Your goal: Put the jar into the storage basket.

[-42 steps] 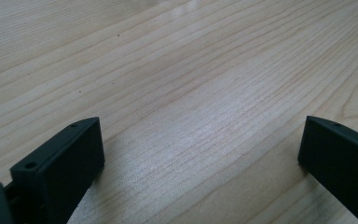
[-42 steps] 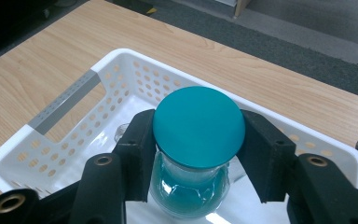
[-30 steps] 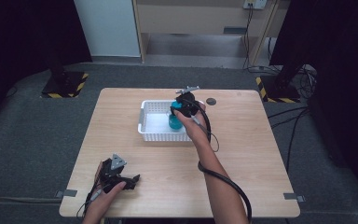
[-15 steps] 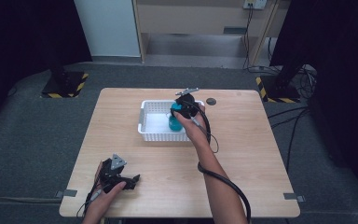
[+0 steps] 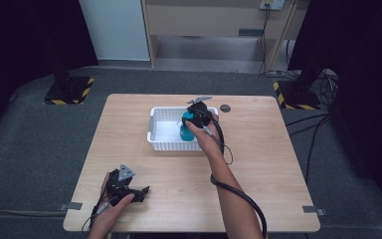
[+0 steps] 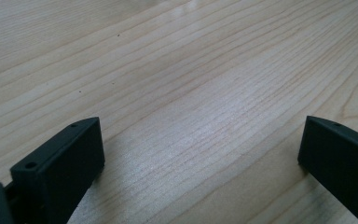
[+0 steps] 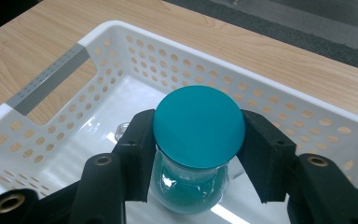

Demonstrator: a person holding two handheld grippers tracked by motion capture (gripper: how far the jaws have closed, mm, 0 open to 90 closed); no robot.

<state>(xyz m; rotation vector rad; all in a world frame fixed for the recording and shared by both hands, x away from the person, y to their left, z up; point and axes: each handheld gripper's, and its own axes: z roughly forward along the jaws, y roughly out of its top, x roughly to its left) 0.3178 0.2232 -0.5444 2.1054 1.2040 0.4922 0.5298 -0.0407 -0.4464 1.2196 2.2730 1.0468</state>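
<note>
A white perforated basket (image 5: 156, 123) (image 7: 121, 51) stands on the wooden table's far middle. Over its right half my right gripper (image 5: 188, 123) (image 7: 196, 154) is shut on a clear jar with a teal lid (image 5: 185, 130) (image 7: 196, 125), its jaws clamped under the lid on both sides. The jar holds something teal and hangs inside the basket's walls; whether it touches the floor I cannot tell. My left gripper (image 5: 142, 193) (image 6: 200, 149) lies at the table's near left corner, jaws wide apart over bare wood, nothing between them.
A small dark round disc (image 5: 225, 108) lies on the table behind the basket's right end. A cable (image 5: 238, 194) trails from the right gripper along the forearm. Dark stands with striped bases (image 5: 67, 92) flank the table on the floor.
The right gripper with the jar has shifted only slightly over the basket. The left gripper has stayed where it was.
</note>
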